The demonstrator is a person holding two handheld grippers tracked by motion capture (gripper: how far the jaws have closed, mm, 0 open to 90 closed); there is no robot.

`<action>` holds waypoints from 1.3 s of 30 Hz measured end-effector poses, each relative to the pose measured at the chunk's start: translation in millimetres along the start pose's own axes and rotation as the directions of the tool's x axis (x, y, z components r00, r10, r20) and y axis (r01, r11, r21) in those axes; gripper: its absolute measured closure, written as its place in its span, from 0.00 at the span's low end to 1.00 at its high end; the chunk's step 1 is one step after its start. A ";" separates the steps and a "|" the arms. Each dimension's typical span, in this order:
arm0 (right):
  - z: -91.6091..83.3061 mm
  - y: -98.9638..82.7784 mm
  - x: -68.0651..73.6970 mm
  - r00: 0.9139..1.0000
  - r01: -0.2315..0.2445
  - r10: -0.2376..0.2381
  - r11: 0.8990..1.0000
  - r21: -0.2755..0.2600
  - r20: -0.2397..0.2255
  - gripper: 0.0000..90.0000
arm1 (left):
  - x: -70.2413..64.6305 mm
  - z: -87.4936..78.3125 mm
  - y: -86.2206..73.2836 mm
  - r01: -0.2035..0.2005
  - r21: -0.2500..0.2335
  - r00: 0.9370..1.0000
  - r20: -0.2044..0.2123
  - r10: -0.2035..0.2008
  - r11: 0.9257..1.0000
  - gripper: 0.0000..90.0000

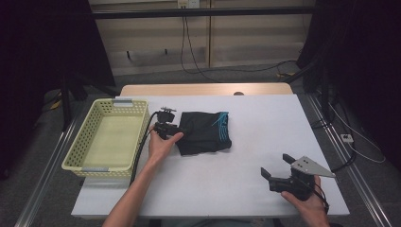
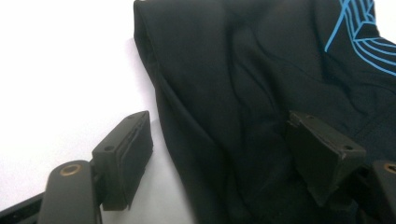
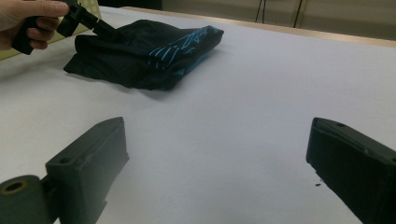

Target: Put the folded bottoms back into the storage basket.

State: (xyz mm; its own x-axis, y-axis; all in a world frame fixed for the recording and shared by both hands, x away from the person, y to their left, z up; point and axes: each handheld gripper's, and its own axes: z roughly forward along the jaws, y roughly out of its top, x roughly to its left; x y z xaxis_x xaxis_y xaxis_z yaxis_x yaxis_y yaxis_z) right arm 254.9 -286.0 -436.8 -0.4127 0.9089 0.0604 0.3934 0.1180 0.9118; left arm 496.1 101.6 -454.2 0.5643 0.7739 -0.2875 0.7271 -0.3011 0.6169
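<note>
A folded black garment (image 1: 205, 132) with blue line print lies on the white table, just right of the basket. My left gripper (image 1: 182, 129) is low at the garment's left edge. In the left gripper view the gripper (image 2: 217, 121) is open and straddles that edge: one jaw rests over bare table, the other over the black garment (image 2: 261, 70), with cloth between them and neither pad pressing. My right gripper (image 1: 275, 164) is held near the table's front right, open and with nothing in it (image 3: 217, 128). The garment (image 3: 140, 60) lies well ahead of it.
A pale yellow mesh basket (image 1: 75, 151) with nothing in it stands at the table's left side, close to the left hand. The white tabletop (image 1: 265, 123) stretches bare to the right of the garment. Cables run across the floor behind the table.
</note>
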 end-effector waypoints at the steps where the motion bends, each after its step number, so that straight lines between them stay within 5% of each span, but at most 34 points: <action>1: 0.1 0.0 -0.2 1.000 0.000 0.000 1.000 -0.001 0.000 0.06 | -1.2 -0.2 -0.2 -0.005 0.006 1.000 -0.005 0.005 1.000 0.28; 5: 0.7 0.1 -0.4 1.000 0.000 0.000 1.000 0.001 0.000 0.06 | -4.0 -0.6 -0.2 0.015 0.015 1.000 -0.004 -0.015 1.000 0.31; 20: 4.0 0.9 0.6 1.000 0.007 -0.007 1.000 0.006 0.000 0.06 | -22.6 3.1 0.2 -0.041 0.056 0.999 -0.032 0.043 0.998 0.46; 29: 3.9 1.1 0.4 1.000 0.006 -0.006 1.000 0.005 -0.002 0.06 | -26.5 3.2 -1.3 -0.041 0.060 0.999 -0.004 0.042 0.997 0.60; 34: 4.6 1.3 0.7 1.000 0.009 -0.009 1.000 0.004 -0.004 0.06 | -30.0 4.3 -2.7 -0.044 0.069 0.998 0.052 0.041 0.997 0.72; 39: 3.7 1.3 0.5 1.000 0.010 -0.010 1.000 0.001 -0.005 0.06 | -28.0 3.9 -5.6 -0.007 0.042 0.996 0.089 0.003 0.999 0.79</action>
State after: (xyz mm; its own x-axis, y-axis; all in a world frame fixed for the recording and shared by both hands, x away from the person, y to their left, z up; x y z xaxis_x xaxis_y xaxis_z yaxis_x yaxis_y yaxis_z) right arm 258.2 -283.9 -437.1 -0.4202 0.9058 0.0536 0.3904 0.1271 0.9118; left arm 477.8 79.4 -452.5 0.5991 0.7203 -0.3498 0.7391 -0.3294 0.5876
